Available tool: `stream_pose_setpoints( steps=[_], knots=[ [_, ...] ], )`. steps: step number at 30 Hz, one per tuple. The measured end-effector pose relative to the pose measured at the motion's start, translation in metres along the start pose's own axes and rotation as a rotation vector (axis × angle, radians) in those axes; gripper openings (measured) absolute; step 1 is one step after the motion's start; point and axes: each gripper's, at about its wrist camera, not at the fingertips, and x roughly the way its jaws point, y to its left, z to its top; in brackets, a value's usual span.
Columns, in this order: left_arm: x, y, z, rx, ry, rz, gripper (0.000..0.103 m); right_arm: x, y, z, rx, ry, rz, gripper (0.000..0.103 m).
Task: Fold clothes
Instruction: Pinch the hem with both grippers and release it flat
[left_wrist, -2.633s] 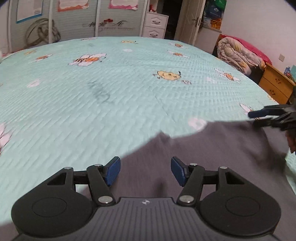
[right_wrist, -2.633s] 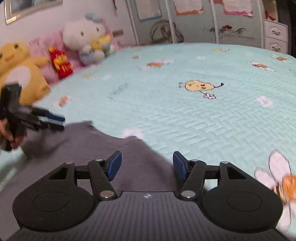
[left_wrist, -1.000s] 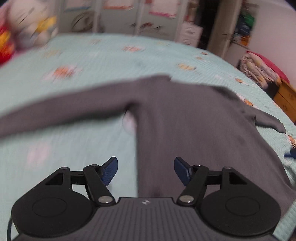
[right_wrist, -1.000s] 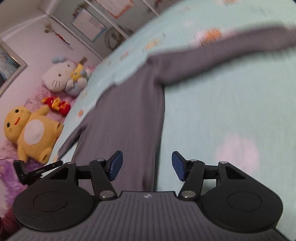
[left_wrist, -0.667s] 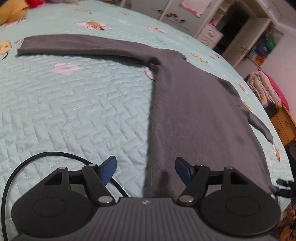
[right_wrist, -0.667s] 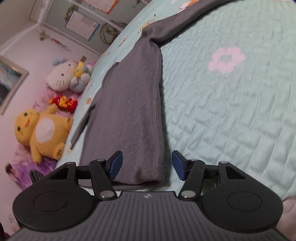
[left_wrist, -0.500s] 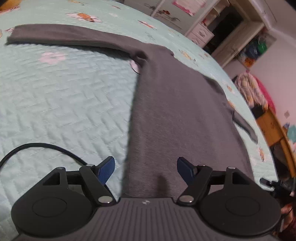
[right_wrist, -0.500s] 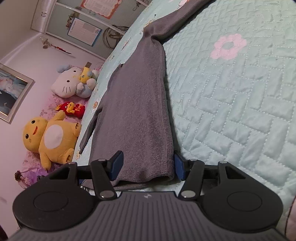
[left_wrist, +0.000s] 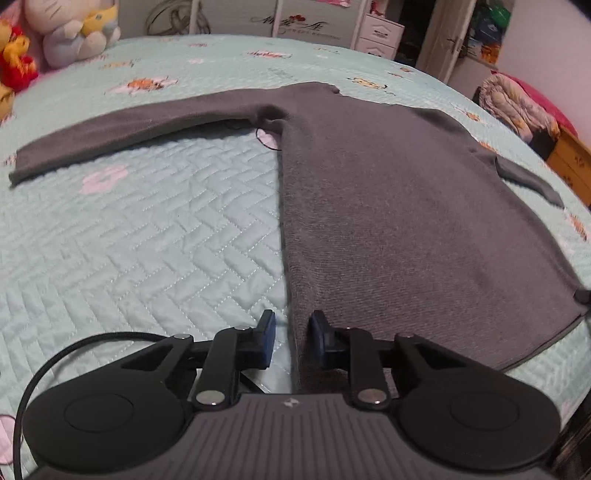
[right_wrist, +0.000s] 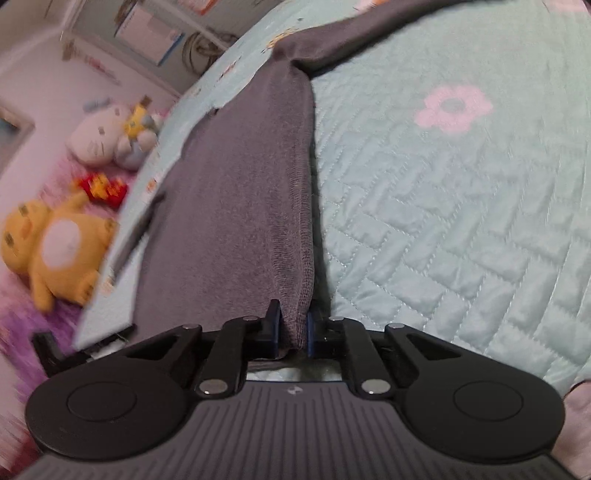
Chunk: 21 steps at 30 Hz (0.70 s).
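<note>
A grey long-sleeved sweater (left_wrist: 406, 203) lies flat on the teal quilted bedspread (left_wrist: 147, 240). One sleeve (left_wrist: 129, 129) stretches out to the left and the other sleeve (left_wrist: 528, 181) points off to the right. My left gripper (left_wrist: 292, 339) sits at the sweater's near left hem corner. Its jaws are narrowed around the side edge, and a strip of bedspread shows between the left pad (left_wrist: 267, 338) and the cloth. My right gripper (right_wrist: 293, 332) is shut on the bunched hem corner of the sweater (right_wrist: 240, 184), which runs away from it.
Plush toys (left_wrist: 74, 29) sit at the head of the bed, among them a yellow duck (right_wrist: 55, 243). A white dresser (left_wrist: 380, 33), a bundled quilt (left_wrist: 517, 103) and a wooden nightstand (left_wrist: 569, 162) stand beyond the far side. A black cable (left_wrist: 55, 362) loops beside my left gripper.
Both grippers dropped to the sweater's hem corners. Both stood wide open half a second ago. The right has shut on the cloth; the left has narrowed around the edge.
</note>
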Motion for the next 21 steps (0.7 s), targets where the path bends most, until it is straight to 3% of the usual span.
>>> stream_pose_setpoints(
  steps=[3, 9, 12, 14, 18, 19, 21],
  knots=[
    [0.0, -0.01, -0.004, 0.089, -0.02, 0.043, 0.025, 0.003, 0.024, -0.001, -0.187, 0.022, -0.095, 0.012],
    [0.0, -0.019, -0.009, 0.156, -0.046, 0.095, 0.029, 0.015, 0.062, -0.02, -0.55, 0.039, -0.246, 0.012],
    [-0.001, -0.02, -0.008, 0.162, -0.047, 0.114, 0.038, 0.02, 0.075, -0.027, -0.689, 0.038, -0.307, 0.012],
    [-0.001, -0.02, -0.009, 0.16, -0.051, 0.131, 0.045, 0.015, 0.059, -0.014, -0.542, 0.038, -0.252, 0.012],
    [-0.002, -0.023, -0.009, 0.17, -0.054, 0.145, 0.046, 0.001, 0.015, 0.01, -0.207, 0.078, -0.084, 0.018],
    [-0.002, -0.024, -0.009, 0.176, -0.055, 0.152, 0.046, 0.001, 0.019, 0.009, -0.21, 0.068, -0.075, 0.021],
    [-0.002, -0.025, -0.009, 0.181, -0.054, 0.17, 0.054, 0.0, 0.025, 0.009, -0.216, 0.047, -0.058, 0.039]
  ],
)
